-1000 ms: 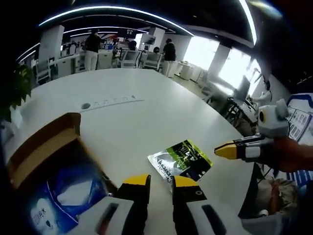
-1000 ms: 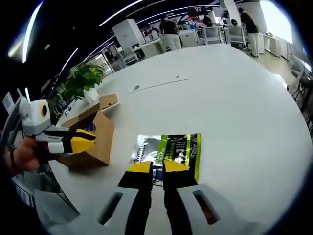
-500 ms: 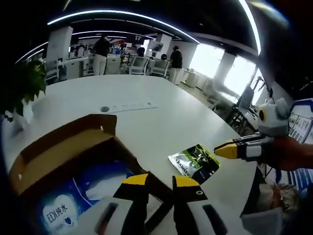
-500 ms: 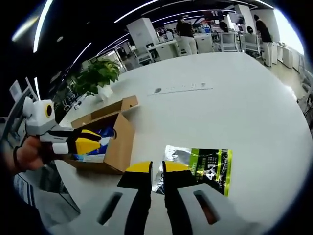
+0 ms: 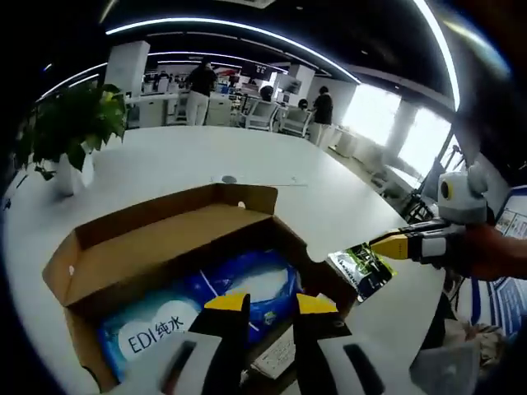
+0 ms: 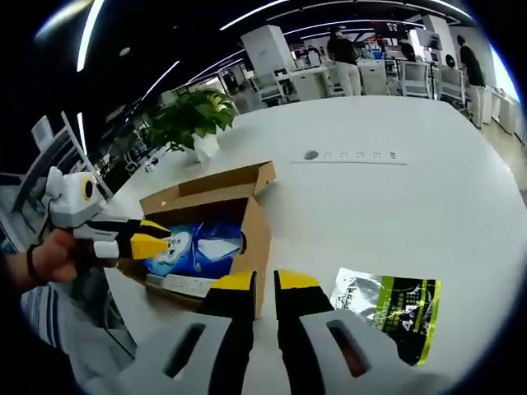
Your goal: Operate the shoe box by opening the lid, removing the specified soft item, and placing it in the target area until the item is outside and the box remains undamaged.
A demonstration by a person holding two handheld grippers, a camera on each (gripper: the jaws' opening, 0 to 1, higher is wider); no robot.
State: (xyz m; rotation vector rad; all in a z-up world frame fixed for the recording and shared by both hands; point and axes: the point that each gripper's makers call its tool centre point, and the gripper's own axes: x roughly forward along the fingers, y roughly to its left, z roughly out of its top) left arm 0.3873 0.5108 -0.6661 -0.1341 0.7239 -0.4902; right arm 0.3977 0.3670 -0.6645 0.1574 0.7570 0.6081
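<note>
The brown cardboard shoe box [image 5: 156,247] stands open on the white table, its lid flap folded back. Inside lies a soft blue and white wipes pack [image 5: 206,300] marked "EDI". My left gripper [image 5: 270,304] hovers over the box's near edge, above the pack, shut and holding nothing. In the right gripper view the same box [image 6: 247,216] and pack [image 6: 198,243] sit left of centre, and the left gripper [image 6: 152,243] reaches in from the left. My right gripper [image 6: 263,281] is shut and empty just in front of the box's corner; it also shows as the right gripper [image 5: 391,245].
A green and silver foil pouch [image 6: 395,304] lies flat on the table right of the box, seen too as the pouch [image 5: 362,267]. A potted plant [image 6: 193,115] stands behind the box. Desks, chairs and people fill the far room.
Both views have swung toward the box, which now sits central with its inside exposed. The pouch lies off to the right. Both grippers stay shut and empty.
</note>
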